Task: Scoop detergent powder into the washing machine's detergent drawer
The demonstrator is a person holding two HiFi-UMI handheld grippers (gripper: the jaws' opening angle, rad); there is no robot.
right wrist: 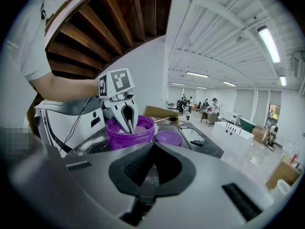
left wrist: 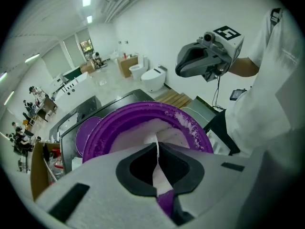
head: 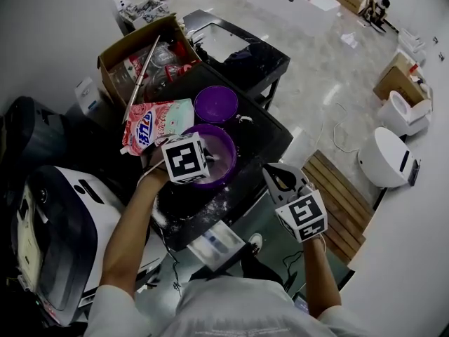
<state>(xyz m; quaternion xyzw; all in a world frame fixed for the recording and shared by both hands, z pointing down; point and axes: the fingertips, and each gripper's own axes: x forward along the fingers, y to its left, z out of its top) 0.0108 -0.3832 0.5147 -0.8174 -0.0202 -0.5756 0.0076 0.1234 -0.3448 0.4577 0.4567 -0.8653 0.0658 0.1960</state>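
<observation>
Now the powder point(left wrist: 138, 138) is lying in the tub point(left wrist: 119, 116), straight under my left tongs point(left wrist: 158, 168), which are pinching a thin strip point(left wrist: 156, 149), maybe the scoop; its bowl is hidden. My right tongs point(right wrist: 148, 173) are hanging closed and empty, farther right. I am not making out the drawer.

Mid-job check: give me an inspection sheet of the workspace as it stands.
Surface: black tabletop, white powder spilt near the tub.
Job's things: purple tub holding powder; purple lid behind it; detergent bag at its left; washing machine at far left.
Clutter: open cardboard box of items.
Tools: left tool in the tub, shut on a thin white strip; right tool off the table's right edge, shut, empty.
Cables: white cable on the floor.
Surroundings: toilets, wooden slats.
</observation>
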